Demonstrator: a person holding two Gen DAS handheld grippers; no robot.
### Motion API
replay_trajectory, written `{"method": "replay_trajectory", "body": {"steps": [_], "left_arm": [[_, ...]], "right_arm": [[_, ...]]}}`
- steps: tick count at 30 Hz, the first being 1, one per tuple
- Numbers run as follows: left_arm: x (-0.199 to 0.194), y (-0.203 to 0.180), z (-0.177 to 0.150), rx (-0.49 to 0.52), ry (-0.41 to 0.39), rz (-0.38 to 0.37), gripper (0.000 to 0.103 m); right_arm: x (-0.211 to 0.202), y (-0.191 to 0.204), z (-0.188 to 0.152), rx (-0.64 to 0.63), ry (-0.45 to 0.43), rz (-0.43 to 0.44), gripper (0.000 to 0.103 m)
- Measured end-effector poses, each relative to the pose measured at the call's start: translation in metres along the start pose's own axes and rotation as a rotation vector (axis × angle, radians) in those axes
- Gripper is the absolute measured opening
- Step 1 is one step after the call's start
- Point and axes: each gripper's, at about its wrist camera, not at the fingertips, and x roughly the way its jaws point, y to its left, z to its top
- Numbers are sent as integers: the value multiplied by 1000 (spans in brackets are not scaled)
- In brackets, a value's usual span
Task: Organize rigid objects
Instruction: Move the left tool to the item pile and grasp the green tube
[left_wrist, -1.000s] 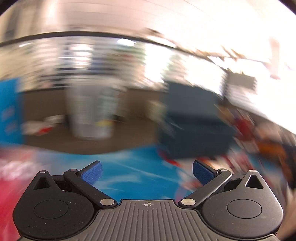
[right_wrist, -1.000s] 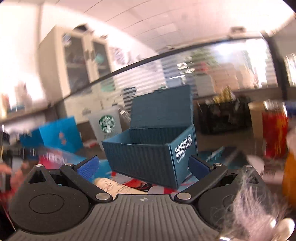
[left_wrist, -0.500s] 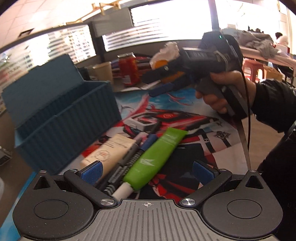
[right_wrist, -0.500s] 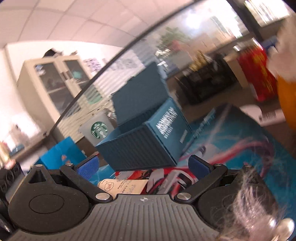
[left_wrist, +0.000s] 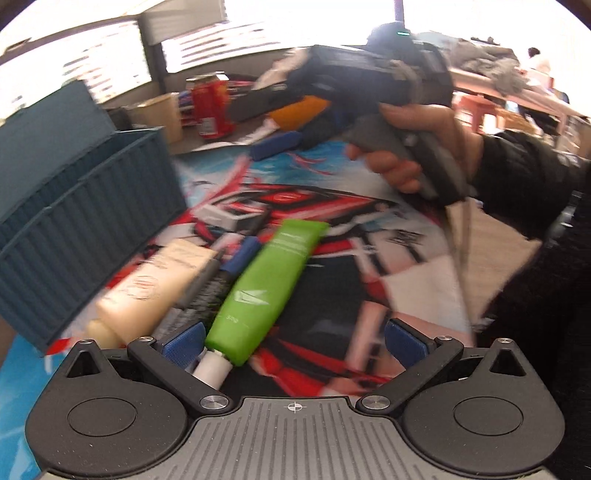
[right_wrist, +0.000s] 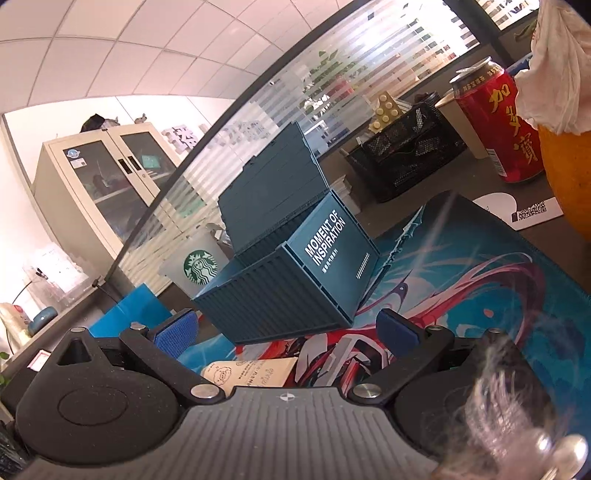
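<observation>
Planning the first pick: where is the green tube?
Left wrist view: the green tube lies on the mat, right of the pens, beside the left gripper.

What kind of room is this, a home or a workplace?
Most likely an office. The right wrist view shows a grid-tile ceiling, a frosted glass partition and a glass-door filing cabinet. The work surface looks like a desk, with a printed desk mat and a mesh organizer.

red drink can (right_wrist: 496, 125) upright on the dark desk, just beside a paper cup (right_wrist: 456, 123) | black mesh organizer (right_wrist: 408, 157) behind the printed desk mat (right_wrist: 480, 266) | Starbucks cup (right_wrist: 197, 264) (logo facing the camera) | cream glass-door cabinet (right_wrist: 107, 181) far left
</observation>
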Motion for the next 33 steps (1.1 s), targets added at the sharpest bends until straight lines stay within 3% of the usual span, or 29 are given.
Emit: {"method": "replay_trajectory", "body": {"steps": [3,8,13,17,21,23,30,32,33], "left_arm": [[1,-6,0,4,14,-84,103],[13,4,10,-74,18,4,103],[21,15,11,-124,5,-13,102],[20,11,12,-93,-19,-20,90],[22,10,17,-88,-17,-27,86],[22,9,19,-84,-23,-30,74],[24,13,23,-81,-37,-26,51],[24,13,26,-91,-28,-15,32],[24,14,28,-94,-19,-10,31]], "right_arm": [[1,1,-1,-1,11,-10,103],[-3,0,-1,9,-11,-12,103],[-5,-1,-1,23,-29,-24,103],[-5,-1,-1,25,-30,-19,103],[-5,-2,-1,27,-33,-14,103],[-5,-2,-1,27,-35,-12,103],[-7,-4,-1,34,-48,-3,103],[-8,-4,-1,35,-51,4,103],[-8,-4,0,35,-52,6,103]]}}
